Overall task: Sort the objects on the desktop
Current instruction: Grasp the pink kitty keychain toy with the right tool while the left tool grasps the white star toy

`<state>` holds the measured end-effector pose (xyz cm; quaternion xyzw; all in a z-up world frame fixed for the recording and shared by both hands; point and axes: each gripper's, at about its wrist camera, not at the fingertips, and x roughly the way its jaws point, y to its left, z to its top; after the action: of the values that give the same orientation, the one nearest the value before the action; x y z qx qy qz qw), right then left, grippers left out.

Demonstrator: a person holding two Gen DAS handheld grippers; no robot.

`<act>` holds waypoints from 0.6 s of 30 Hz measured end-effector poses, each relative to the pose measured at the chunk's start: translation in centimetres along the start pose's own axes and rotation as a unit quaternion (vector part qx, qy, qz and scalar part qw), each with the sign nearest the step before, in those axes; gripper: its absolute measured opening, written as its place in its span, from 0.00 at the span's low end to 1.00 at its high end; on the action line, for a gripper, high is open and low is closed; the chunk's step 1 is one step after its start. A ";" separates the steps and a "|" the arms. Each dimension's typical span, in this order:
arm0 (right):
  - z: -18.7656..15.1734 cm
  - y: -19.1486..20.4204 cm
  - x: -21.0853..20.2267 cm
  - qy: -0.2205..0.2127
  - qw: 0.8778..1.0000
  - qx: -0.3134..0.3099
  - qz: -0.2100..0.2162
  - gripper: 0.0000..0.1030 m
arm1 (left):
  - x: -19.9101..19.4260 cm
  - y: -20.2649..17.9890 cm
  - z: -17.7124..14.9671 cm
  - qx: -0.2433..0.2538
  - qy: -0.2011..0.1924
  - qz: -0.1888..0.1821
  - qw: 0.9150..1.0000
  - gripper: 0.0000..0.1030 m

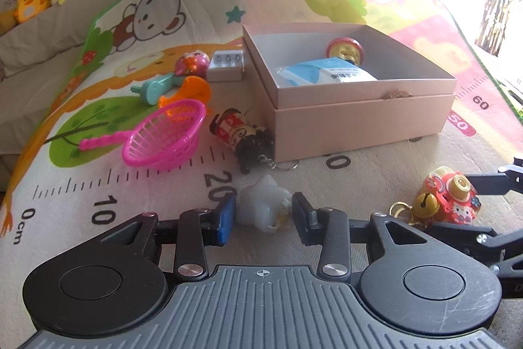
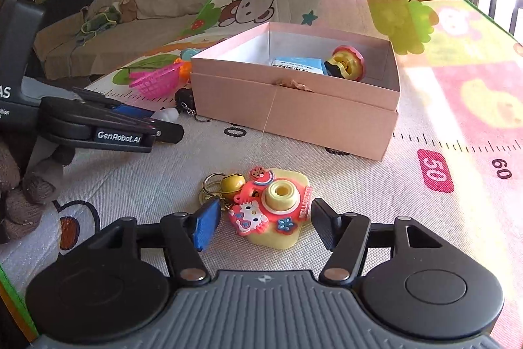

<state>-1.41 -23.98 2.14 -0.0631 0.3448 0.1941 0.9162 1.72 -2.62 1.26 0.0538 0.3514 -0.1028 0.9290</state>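
straddling two toys on a cartoon play mat [image 1: 170,31], both grippers sit low with their jaws released and nothing gripped. the left gripper [image 1: 263,213] brackets a pale white squishy toy [image 1: 263,205], which lies dead ahead between the blue and the black finger, close to both but seemingly touching neither. the right gripper [image 2: 263,219] frames a pink-and-yellow camera keychain [image 2: 273,205] in the same way, its bell and ring trailing off toward the blue finger. each toy lies squarely before its own gripper, so neither needs to cross over; a closing of the jaws looks like the likely next step. the keychain's broad side runs across the gap, which may make for a wide grip. the pink box [image 1: 359,107] stands open just beyond both, already holding a blue packet [image 1: 327,72] and a red-capped doll [image 1: 346,49]. a pink toy basket [image 1: 166,136], a lying doll keychain [image 1: 242,136] and other small toys wait to the left of the box. the mat, printed with a ruler, covers a soft surface before a beige sofa [image 2: 130,8] lined with plush toys; strong daylight floods in from the right.
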 end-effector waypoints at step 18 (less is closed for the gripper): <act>1.2 2.8 -0.1 0.051 0.998 0.000 -0.030 0.49 | -3.0 2.2 -3.2 -0.016 -0.014 0.001 1.000 0.69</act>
<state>-1.87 -21.14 3.17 -0.0835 0.3891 0.1636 0.9027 -2.03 0.54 0.97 0.0383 0.3395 -0.0967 0.9348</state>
